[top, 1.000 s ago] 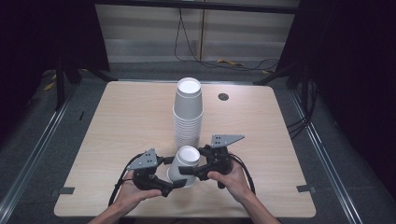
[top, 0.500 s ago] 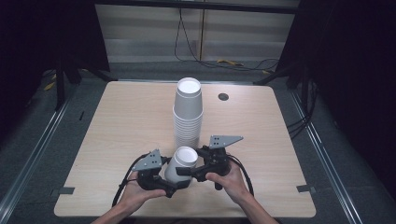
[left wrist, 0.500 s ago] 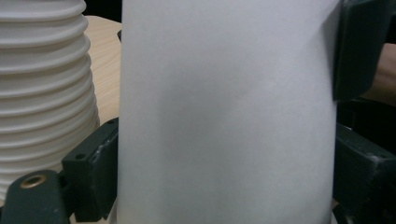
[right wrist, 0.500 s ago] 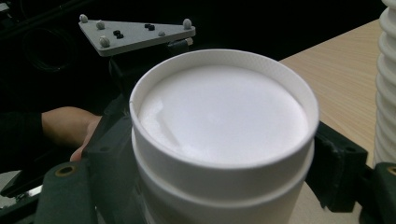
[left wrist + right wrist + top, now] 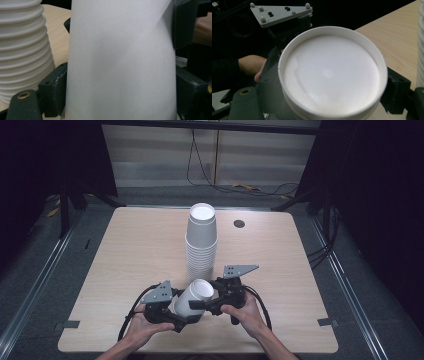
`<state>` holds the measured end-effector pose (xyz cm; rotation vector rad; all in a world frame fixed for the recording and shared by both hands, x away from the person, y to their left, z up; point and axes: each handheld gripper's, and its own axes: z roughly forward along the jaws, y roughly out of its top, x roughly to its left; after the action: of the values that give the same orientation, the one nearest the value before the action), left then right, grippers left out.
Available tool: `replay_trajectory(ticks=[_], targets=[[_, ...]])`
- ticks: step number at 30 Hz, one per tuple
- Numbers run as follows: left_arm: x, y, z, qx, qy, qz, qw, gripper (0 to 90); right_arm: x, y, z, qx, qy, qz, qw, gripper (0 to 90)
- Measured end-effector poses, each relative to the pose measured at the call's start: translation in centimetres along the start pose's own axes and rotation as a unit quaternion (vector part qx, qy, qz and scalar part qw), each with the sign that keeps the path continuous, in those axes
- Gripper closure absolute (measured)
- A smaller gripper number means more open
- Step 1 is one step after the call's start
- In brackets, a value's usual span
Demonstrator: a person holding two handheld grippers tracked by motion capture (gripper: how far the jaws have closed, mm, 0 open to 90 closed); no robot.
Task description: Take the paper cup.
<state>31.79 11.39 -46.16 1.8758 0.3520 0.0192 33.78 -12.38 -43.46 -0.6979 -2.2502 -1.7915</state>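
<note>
A single white paper cup (image 5: 192, 300) is held tilted just above the table's front edge, mouth toward the right gripper. In the left gripper view its side wall (image 5: 120, 62) sits between the two jaws, and my left gripper (image 5: 120, 85) is shut on it. In the right gripper view the cup's open mouth (image 5: 332, 72) faces the camera, and my right gripper (image 5: 332, 87) is shut on the rim end, a jaw on each side. From above, the left gripper (image 5: 177, 317) and right gripper (image 5: 202, 304) meet at the cup.
A tall stack of white cups (image 5: 201, 245) stands mid-table just behind the grippers, close to the held cup (image 5: 22, 50). The wooden table (image 5: 125, 250) has a round cable hole (image 5: 239, 224) at the back right. Dark floor surrounds it.
The cup has tipped from upright to leaning with its mouth toward the right gripper. The left gripper has closed in under its body.
</note>
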Motion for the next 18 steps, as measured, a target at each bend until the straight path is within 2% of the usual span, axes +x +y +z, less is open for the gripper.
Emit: replay_trajectory(ticks=[3,8,10,18], targets=[[-0.07,-0.04,0.1,0.006,-0.004,0.0,1.0,15.1,0.03,0.01,-0.04,0.01,0.001,0.003,0.9999,20.1],[-0.01,-0.02,0.04,0.006,-0.006,-0.006,0.9999,15.2,0.28,0.0,0.01,0.017,-0.006,-0.008,0.9998,18.1],[0.06,-0.01,-0.07,0.007,-0.002,-0.004,1.0,15.2,0.35,0.04,-0.02,0.029,-0.011,-0.012,0.9994,18.1],[0.5,-0.04,-0.79,0.006,0.006,-0.008,0.9999,15.3,0.54,0.13,-0.27,0.034,-0.024,-0.027,0.9988,15.6]])
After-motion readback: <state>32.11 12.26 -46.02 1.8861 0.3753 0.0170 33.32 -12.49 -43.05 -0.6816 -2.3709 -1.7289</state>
